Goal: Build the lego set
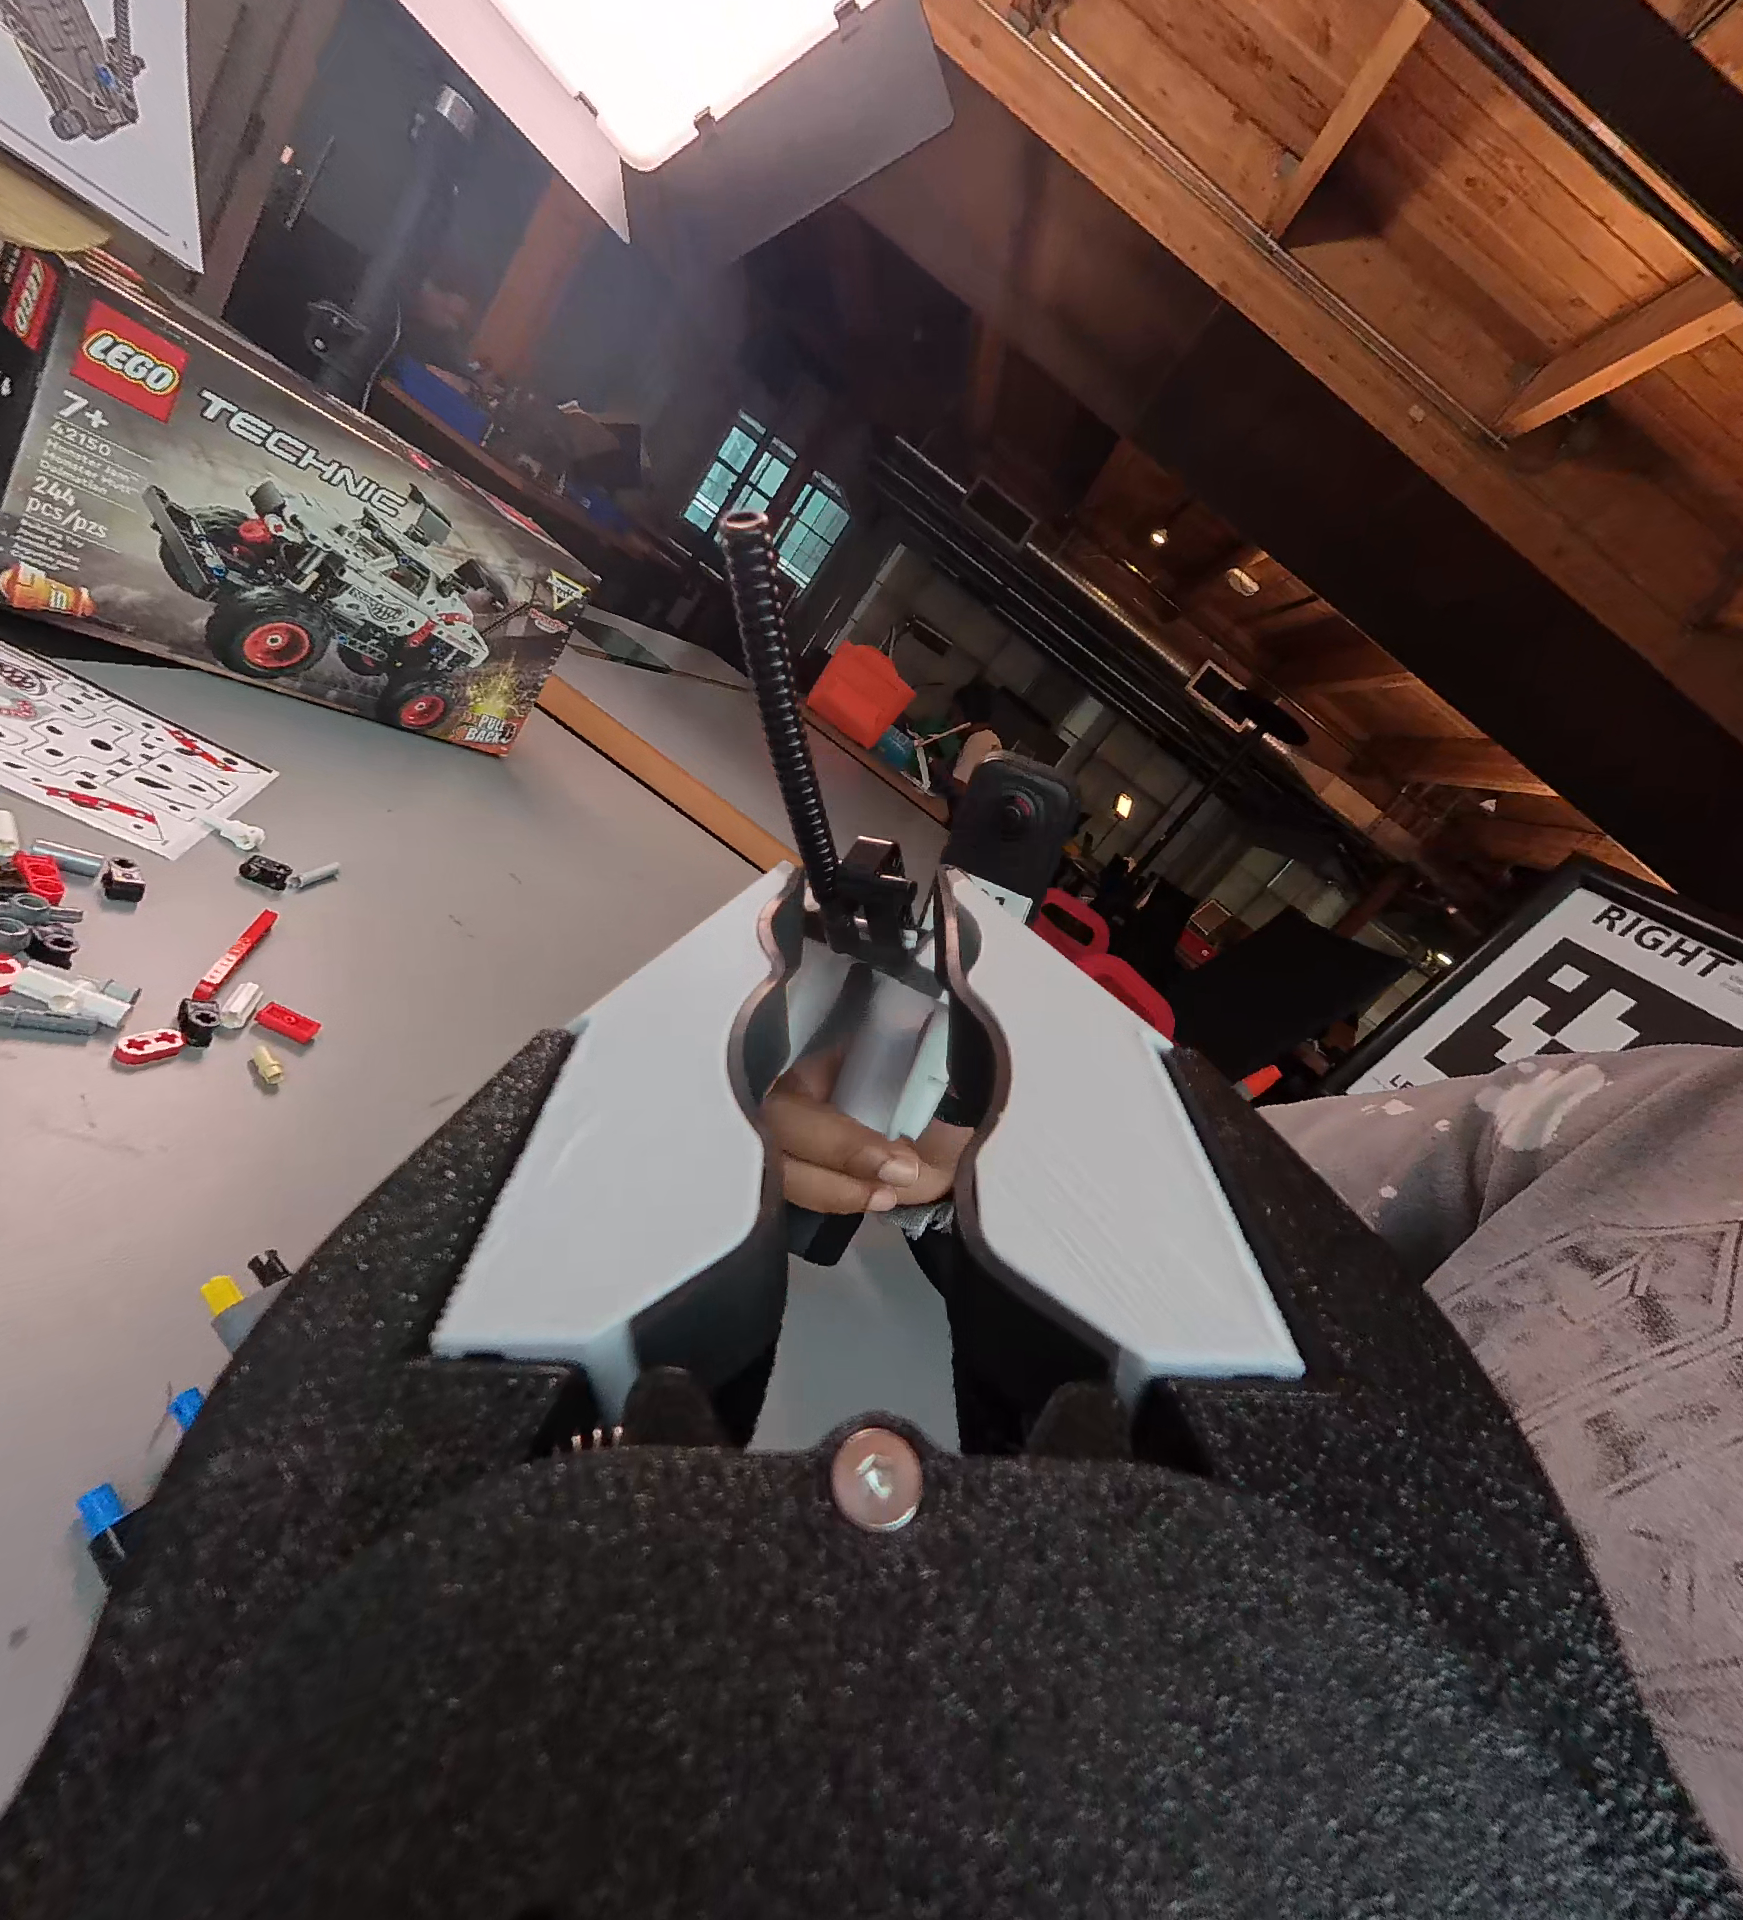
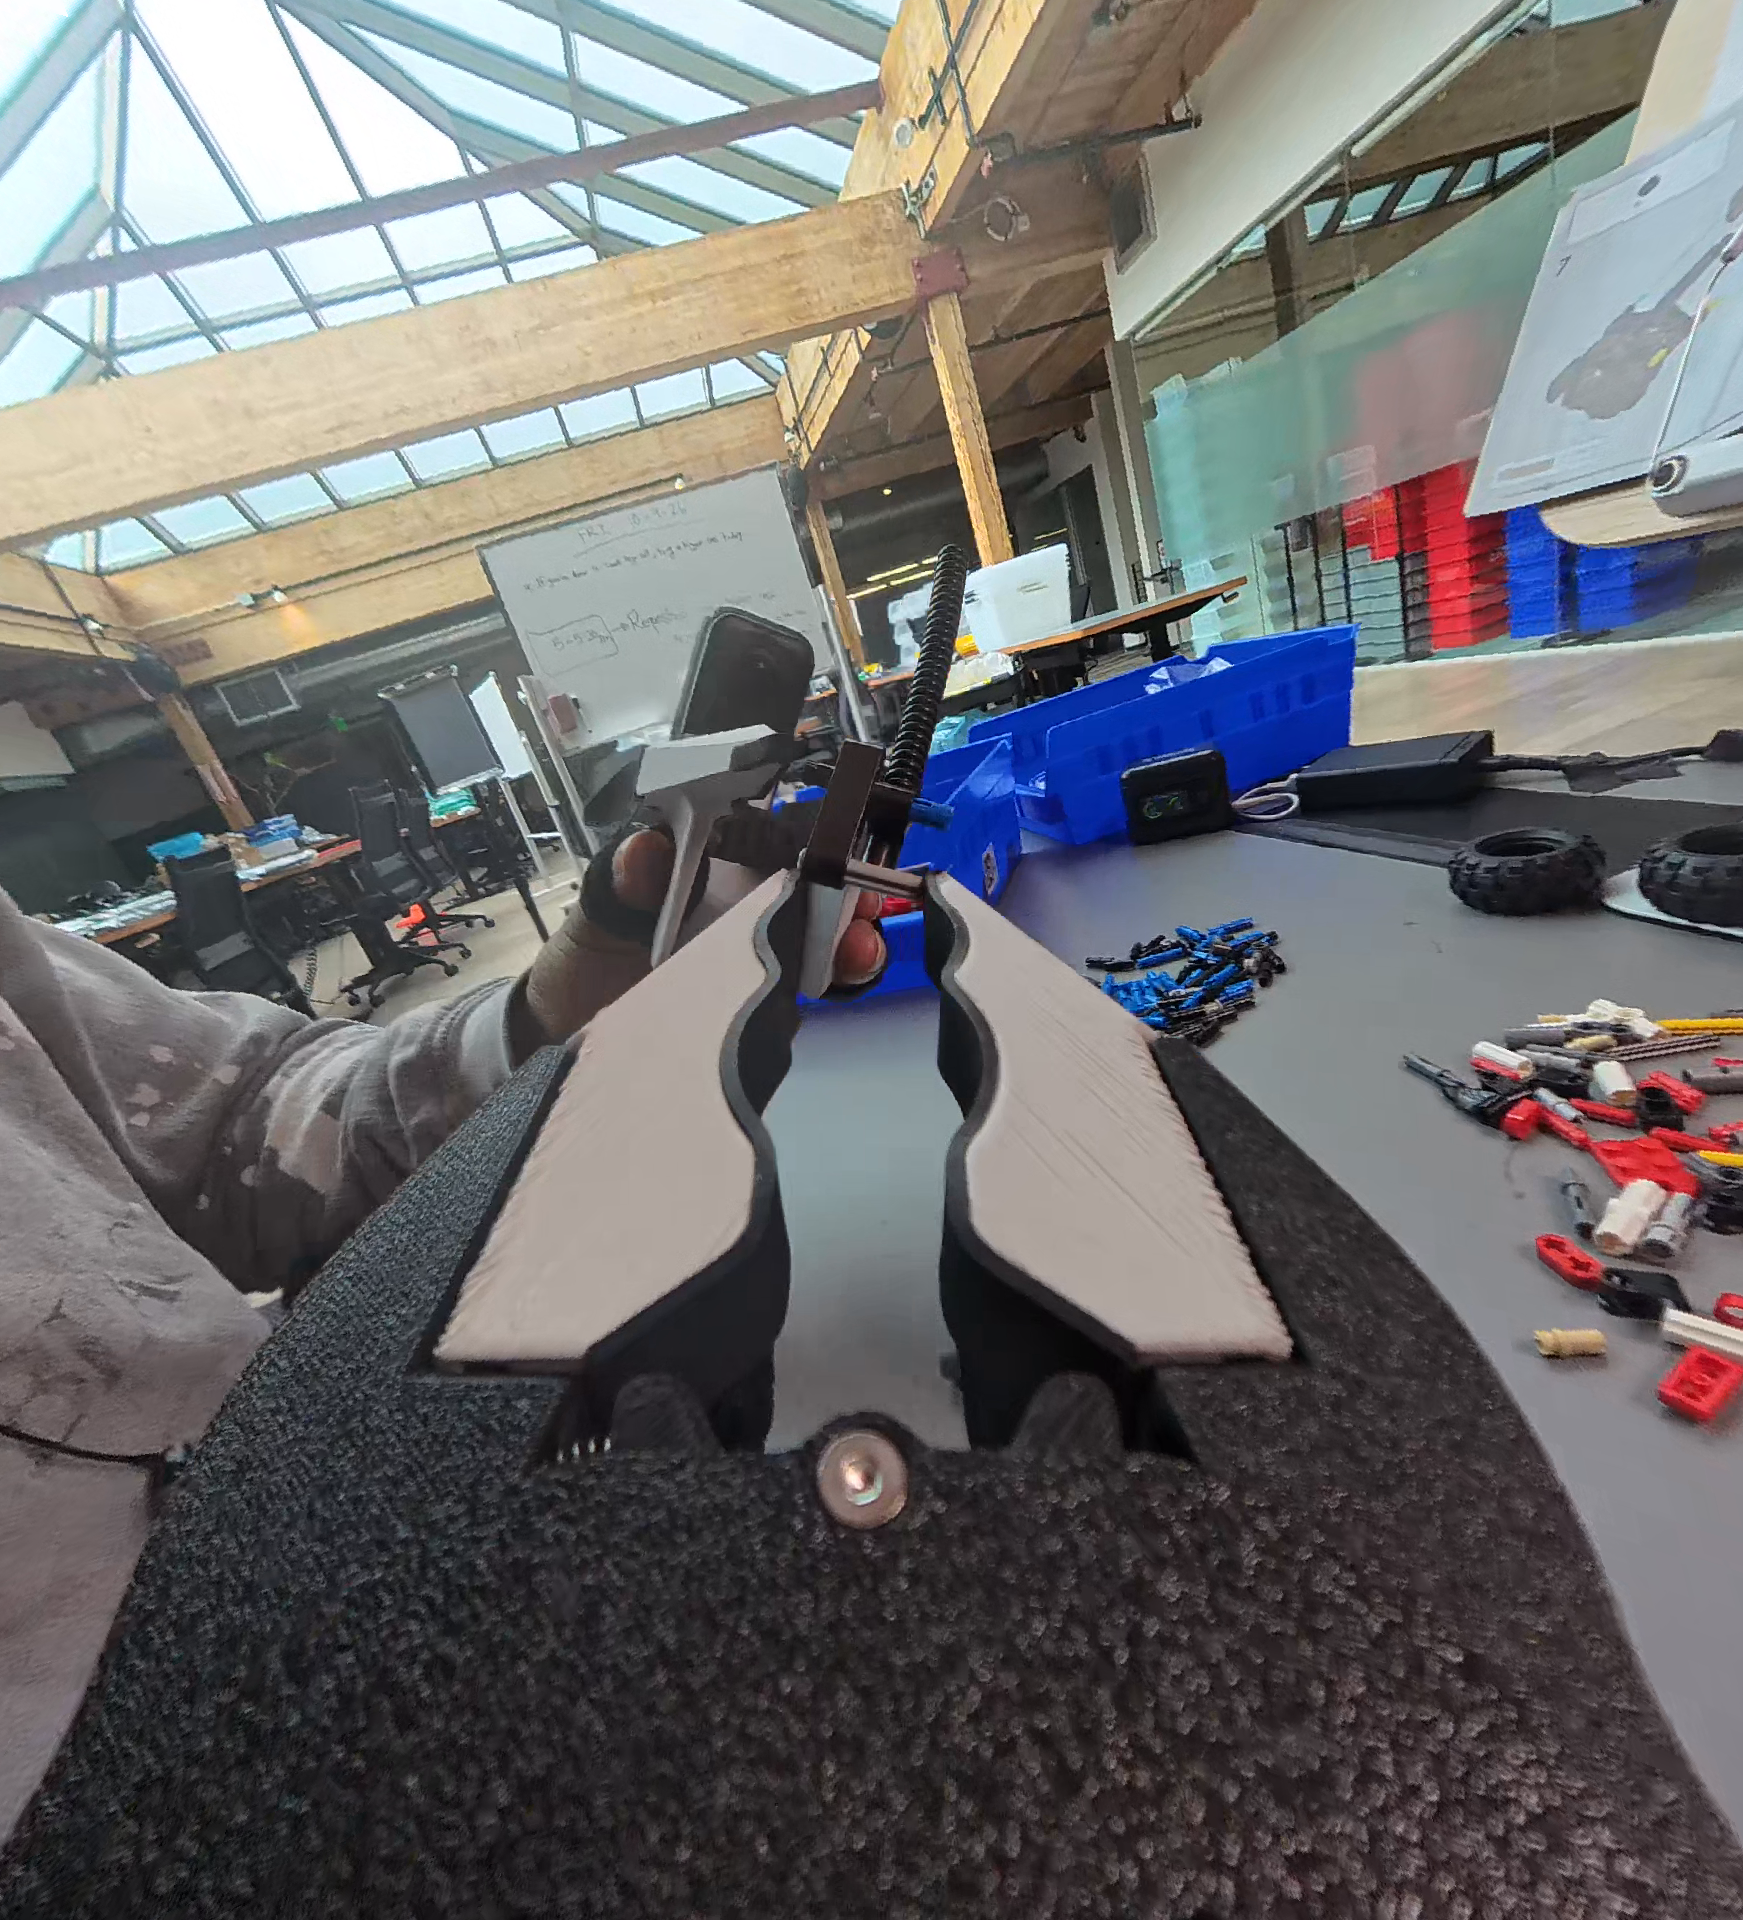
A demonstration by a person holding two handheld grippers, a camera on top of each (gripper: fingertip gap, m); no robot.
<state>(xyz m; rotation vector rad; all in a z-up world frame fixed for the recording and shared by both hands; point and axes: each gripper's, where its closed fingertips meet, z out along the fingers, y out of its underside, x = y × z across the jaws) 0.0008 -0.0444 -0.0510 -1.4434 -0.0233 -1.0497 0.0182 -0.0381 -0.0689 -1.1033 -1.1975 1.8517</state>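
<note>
Two grippers: both meet at one small black lego assembly held up above the grey table (image 1: pixel 493 935).
Left gripper (image 1: pixel 872 914): its fingers are clenched on the base of the black assembly (image 1: pixel 862 904) at their tips.
Right gripper (image 2: pixel 862 883): its fingers pinch a short grey axle (image 2: pixel 882 878) that sticks out of the same assembly (image 2: pixel 846 816).
Assembly: a black ribbed hose (image 1: pixel 773 686) rises from it, tilted (a blue pin (image 2: pixel 934 816) shows on one side in the right wrist view).
Loose parts: red, grey, black and yellow pieces (image 1: pixel 36 935) lie scattered on the table near its left edge in the left wrist view.
Pins: a heap of blue and black pins (image 2: pixel 1194 961) sits farther back.
Tyres: black tyres (image 2: pixel 1527 871) lie toward the far right edge.
Box: the lego box (image 1: pixel 254 551) stands at the far side, a sticker sheet (image 1: pixel 67 727) flat before it.
Bins: blue bins (image 2: pixel 1199 717) stand at the back edge.
</note>
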